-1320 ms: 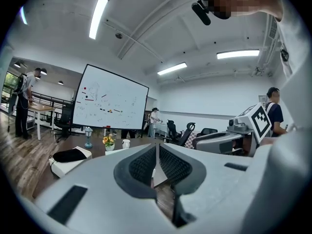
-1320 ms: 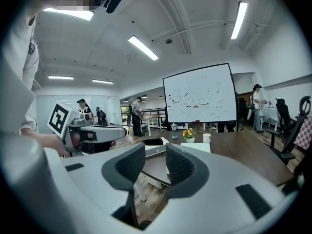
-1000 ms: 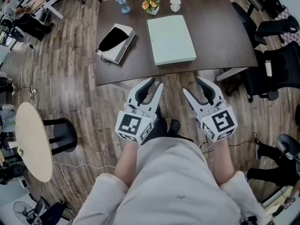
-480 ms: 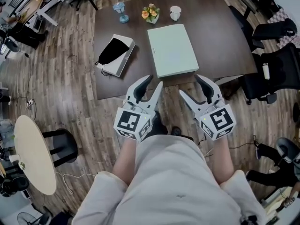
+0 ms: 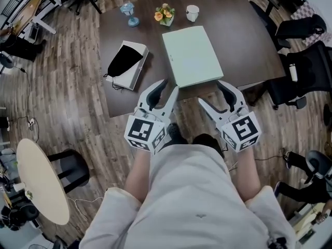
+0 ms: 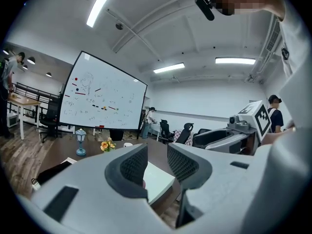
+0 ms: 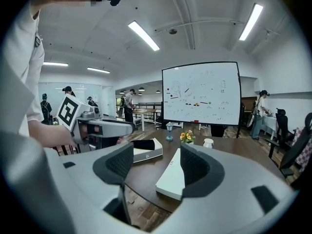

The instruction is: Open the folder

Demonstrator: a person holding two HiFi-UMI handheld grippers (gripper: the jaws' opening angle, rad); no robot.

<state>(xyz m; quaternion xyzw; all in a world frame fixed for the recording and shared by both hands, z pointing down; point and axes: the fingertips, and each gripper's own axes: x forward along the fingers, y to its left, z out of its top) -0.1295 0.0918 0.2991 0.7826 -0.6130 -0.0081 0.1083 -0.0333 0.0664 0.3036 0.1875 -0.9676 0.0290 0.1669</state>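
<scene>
Hovering at counter (image 5: pixel 244 40) edge: left claw (image 5: pixel 168 86), right claw (image 5: pixel 211 92), jaws just opened, empty; closed folder (image 5: pixel 192 55) just ahead.

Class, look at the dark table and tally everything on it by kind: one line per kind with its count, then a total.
Pale green folder: 1
White box with a black piece on top: 1
Small blue lamp: 1
Pot of orange flowers: 1
White cup: 1
Total: 5
</scene>
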